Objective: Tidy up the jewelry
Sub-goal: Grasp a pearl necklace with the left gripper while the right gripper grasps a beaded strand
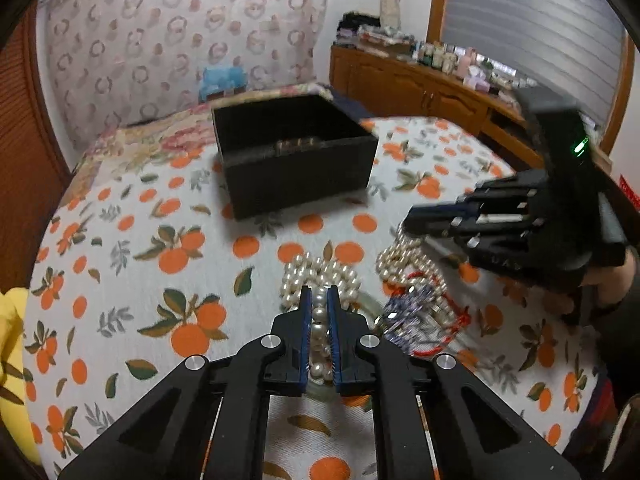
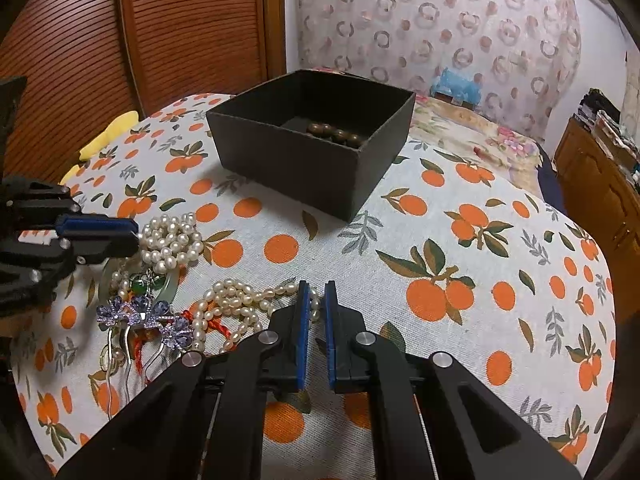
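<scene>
My left gripper (image 1: 319, 300) is clamped on a strand of the round-pearl necklace (image 1: 320, 280), heaped on the orange-print cloth (image 1: 132, 240). My right gripper (image 2: 316, 300) is pinched on the rice-pearl strand (image 2: 240, 300) just beside it. The black box (image 2: 312, 148), brown beads (image 2: 334, 134) inside, sits farther back.

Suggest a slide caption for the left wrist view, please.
Left gripper shut on a pearl strand, black box waiting behind on the orange-print cloth.
</scene>
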